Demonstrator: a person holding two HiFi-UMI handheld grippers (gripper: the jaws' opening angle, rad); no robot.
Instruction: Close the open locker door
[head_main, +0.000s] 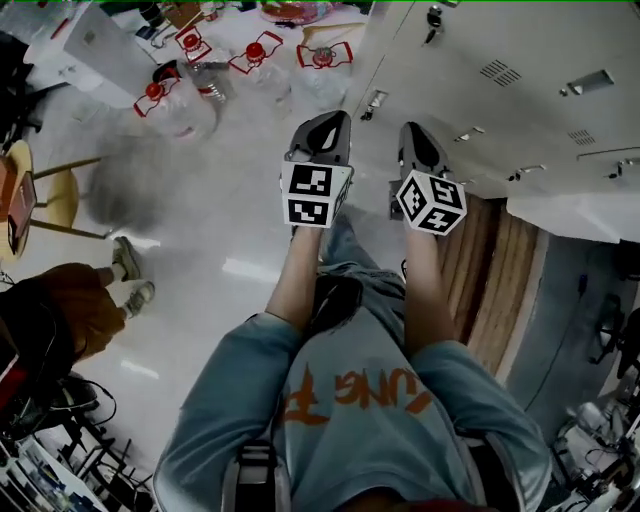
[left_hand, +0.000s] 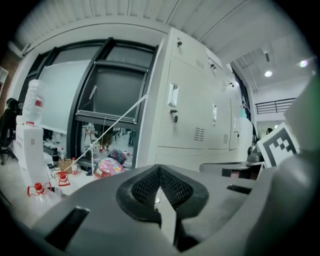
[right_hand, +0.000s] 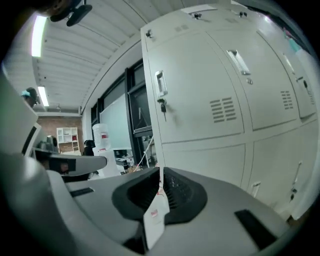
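A row of pale grey lockers (head_main: 480, 70) fills the top right of the head view, and every door I can see there lies flush. In the right gripper view the nearest locker door (right_hand: 200, 95) has a handle and a key (right_hand: 162, 106) and looks closed. The lockers (left_hand: 195, 105) also stand ahead in the left gripper view. A white panel (head_main: 575, 215) juts out at the right edge; I cannot tell whether it is a door. My left gripper (head_main: 335, 120) (left_hand: 159, 170) and right gripper (head_main: 412, 130) (right_hand: 160, 172) are held side by side short of the lockers, both shut and empty.
Several water jugs with red handles (head_main: 255, 55) lie on the floor ahead left. A stool (head_main: 50, 200) and a seated person's legs (head_main: 100, 285) are at the left. A wooden board (head_main: 500, 280) lies by the lockers' foot. A water dispenser (left_hand: 30, 145) stands by the window.
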